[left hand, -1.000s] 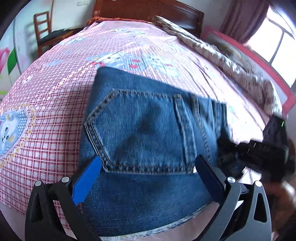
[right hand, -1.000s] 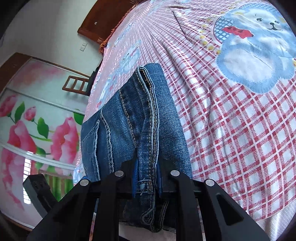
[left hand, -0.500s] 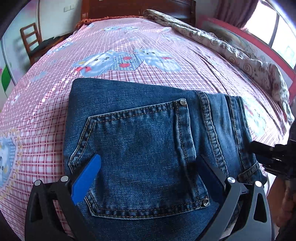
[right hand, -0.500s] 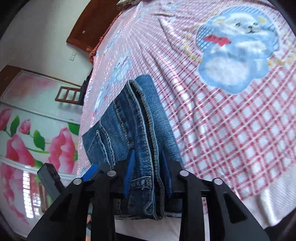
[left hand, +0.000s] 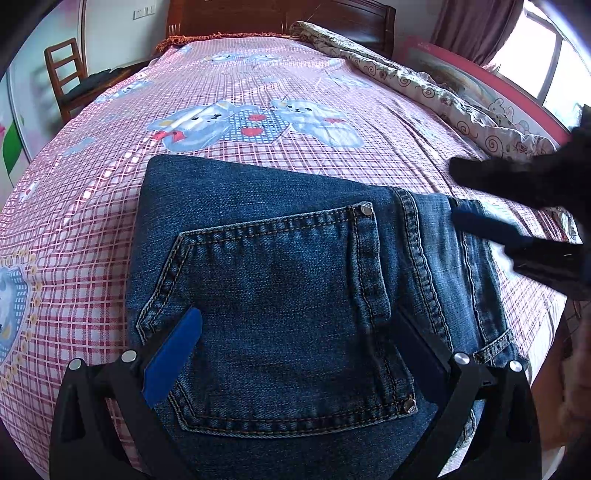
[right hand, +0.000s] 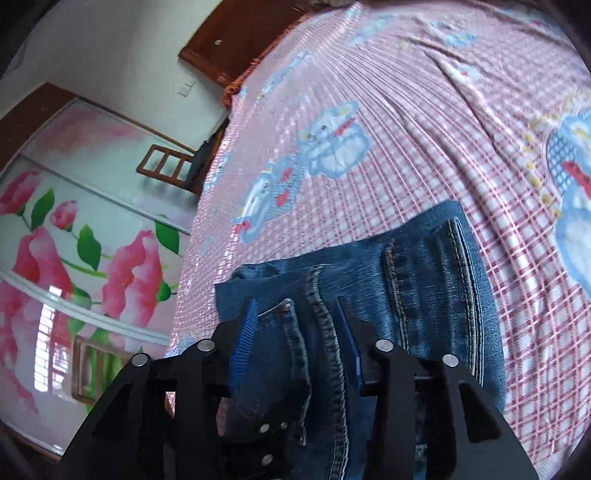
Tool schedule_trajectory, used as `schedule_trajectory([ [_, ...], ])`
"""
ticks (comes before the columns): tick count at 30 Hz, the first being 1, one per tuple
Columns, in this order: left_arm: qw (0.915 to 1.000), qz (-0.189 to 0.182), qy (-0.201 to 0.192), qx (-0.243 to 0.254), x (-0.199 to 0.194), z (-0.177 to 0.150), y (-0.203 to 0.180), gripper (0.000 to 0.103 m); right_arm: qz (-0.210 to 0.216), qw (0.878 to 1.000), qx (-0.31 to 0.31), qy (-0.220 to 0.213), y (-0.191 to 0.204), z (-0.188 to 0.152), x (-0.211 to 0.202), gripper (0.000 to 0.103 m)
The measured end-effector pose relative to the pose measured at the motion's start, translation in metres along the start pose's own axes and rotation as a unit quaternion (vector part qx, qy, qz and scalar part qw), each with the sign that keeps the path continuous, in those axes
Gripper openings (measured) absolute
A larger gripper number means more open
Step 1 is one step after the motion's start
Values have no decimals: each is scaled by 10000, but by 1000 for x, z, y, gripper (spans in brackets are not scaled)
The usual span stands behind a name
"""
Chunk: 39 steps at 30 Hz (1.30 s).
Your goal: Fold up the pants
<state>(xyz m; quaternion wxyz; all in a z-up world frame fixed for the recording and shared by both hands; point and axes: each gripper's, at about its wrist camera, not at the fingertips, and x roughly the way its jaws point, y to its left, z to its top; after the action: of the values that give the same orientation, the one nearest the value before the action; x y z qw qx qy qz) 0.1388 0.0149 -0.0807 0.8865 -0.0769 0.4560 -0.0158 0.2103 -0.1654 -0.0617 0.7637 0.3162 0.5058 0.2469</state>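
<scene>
Pink checkered bed (left hand: pixel 92 240) with cartoon bears, a wooden chair (left hand: pixel 68 79) off to the left, a rumpled blanket (left hand: pixel 424 85) along the right. The jeans (left hand: pixel 280 280) lie folded near the bed's front edge, back pocket up. Left hand-held gripper (left hand: pixel 295 354) is spread wide over the pocket. Right hand-held gripper (right hand: pixel 291 332) has loosened since a second ago, waistband denim sitting slack between its pads.

This was a home bedroom: a bed (left hand: pixel 258 92) with a pink checked teddy-bear sheet, a wooden headboard (left hand: pixel 280 16) at 12 o'clock, a wooden chair (left hand: pixel 68 79) at 10 o'clock, curtains (left hand: pixel 476 29) at 1 o'clock, and a flower-painted wardrobe door (right hand: pixel 74 258).
</scene>
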Motion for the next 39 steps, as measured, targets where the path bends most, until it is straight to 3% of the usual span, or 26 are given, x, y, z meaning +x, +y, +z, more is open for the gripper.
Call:
schedule_trajectory([
  [1, 10000, -3, -4, -3, 0, 0, 0, 100, -145, 9998, 119, 70, -12, 0, 11, 44],
  [2, 10000, -8, -2, -12, 0, 0, 0, 100, -17, 9998, 193, 73, -23, -1, 19, 43],
  [3, 10000, -16, -3, -20, 0, 0, 0, 100, 26, 9998, 216, 19, -27, -3, 19, 33],
  [4, 10000, -10, -2, -19, 0, 0, 0, 100, -30, 9998, 206, 13, -27, -5, 16, 30],
  [7, 10000, 28, -27, 35, 0, -1, -2, 101, -141, 9993, 327, 112, -24, -11, 1, 33],
  [8, 10000, 30, -38, 33, 0, -1, -2, 101, -88, 9992, 367, 92, -22, -15, -7, 38],
  [12, 10000, 29, -57, 19, 0, -1, -2, 100, 235, 9993, 171, 219, -17, -47, -38, 40],
  [13, 10000, 30, -62, 15, 0, -1, -2, 100, 220, 9991, 164, 322, -19, -56, -40, 49],
  [14, 10000, 30, -64, 13, 0, -1, -2, 100, 74, 9988, 207, 437, -27, -64, -39, 50],
  [15, 10000, 29, -59, 13, 0, -1, -2, 100, 141, 9985, 273, 454, -37, -72, -36, 49],
  [17, 10000, 49, -49, 26, 0, -1, -3, 100, 337, 9981, 397, 326, -52, -76, -36, 33],
  [28, 9999, -129, 79, -26, -6, 4, 2, 101, 414, 9974, 509, 299, -53, -78, -37, 32],
  [34, 9987, -416, -178, -215, -42, -13, 25, 101, 474, 9969, 536, 323, -64, -79, -43, 32],
  [39, 9970, -81, -642, -419, -94, -40, 76, 101, 540, 9964, 548, 356, -67, -77, -45, 32],
])
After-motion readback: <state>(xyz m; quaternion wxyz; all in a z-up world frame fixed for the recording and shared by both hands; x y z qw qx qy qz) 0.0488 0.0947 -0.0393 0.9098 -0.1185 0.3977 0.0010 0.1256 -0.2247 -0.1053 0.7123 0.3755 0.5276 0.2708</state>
